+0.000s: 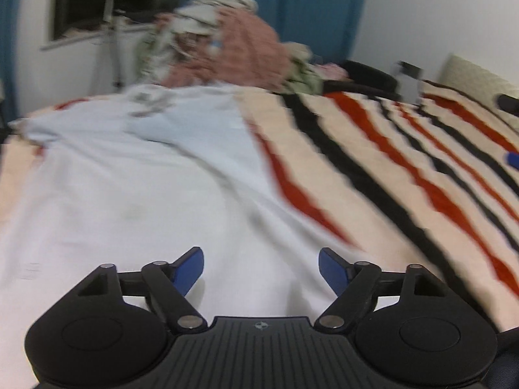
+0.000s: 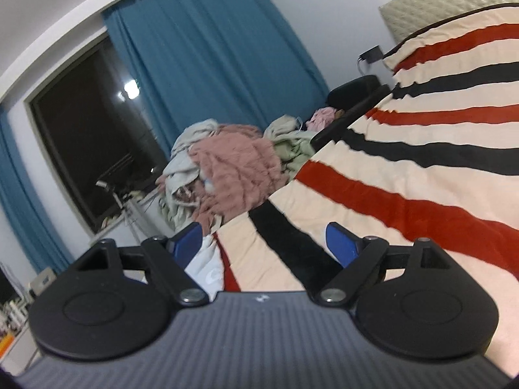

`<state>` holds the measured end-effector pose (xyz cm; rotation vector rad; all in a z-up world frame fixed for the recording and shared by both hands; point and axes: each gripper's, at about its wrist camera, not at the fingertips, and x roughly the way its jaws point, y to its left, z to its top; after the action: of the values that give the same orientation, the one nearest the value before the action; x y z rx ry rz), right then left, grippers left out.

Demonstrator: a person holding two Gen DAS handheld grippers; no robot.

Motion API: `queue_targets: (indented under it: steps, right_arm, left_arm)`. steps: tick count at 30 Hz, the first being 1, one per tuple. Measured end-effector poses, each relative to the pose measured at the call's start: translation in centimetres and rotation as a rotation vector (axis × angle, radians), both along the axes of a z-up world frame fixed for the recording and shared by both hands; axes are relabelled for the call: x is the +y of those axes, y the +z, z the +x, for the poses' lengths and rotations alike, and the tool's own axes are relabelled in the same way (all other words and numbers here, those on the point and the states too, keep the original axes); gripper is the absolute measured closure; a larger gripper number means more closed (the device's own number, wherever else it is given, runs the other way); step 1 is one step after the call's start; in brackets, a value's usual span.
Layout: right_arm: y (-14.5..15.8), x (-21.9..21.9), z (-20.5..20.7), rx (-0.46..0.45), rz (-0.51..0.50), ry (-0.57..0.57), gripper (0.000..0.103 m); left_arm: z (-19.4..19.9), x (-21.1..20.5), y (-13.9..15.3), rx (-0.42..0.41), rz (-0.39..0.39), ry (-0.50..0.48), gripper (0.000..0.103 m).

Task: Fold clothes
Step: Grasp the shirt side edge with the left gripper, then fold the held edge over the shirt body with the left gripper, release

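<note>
A white garment lies spread, partly rumpled, on the striped blanket, neither gripper holding it: left gripper and right gripper both gape. A heap of unfolded clothes (pink, pale green) waits beyond.

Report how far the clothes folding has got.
Done: no folded item shows in either view. In hand: nothing; the left gripper and right gripper are both open, with the white garment spread on the striped blanket. Left: fold it, then tackle the clothes pile.
</note>
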<state>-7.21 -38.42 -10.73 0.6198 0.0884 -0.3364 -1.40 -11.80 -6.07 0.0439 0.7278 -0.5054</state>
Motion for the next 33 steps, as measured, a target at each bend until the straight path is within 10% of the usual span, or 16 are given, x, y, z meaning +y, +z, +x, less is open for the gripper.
queue_targets:
  steps: [10, 20, 23, 33]
  right_arm:
    - [-1.2, -1.8, -0.9, -0.034, 0.046, -0.069, 0.017]
    - [-2.1, -2.1, -1.0, -0.021, 0.087, -0.086, 0.017]
    - [-2.2, -2.1, -1.0, -0.016, 0.09, -0.09, 0.017]
    - [-1.7, -1.1, -0.3, 0.034, 0.054, -0.065, 0.017]
  left_arm:
    - [-0.8, -12.8, -2.4, 0.246, 0.003, -0.146, 0.042]
    - [3.7, -14.9, -7.4, 0.512, 0.051, -0.024, 0.08]
    - [4.7, -13.9, -7.8, 0.558, 0.011, 0.009, 0.096]
    - [4.4, -5.2, -1.4, 0.609, -0.324, -0.059, 0.097]
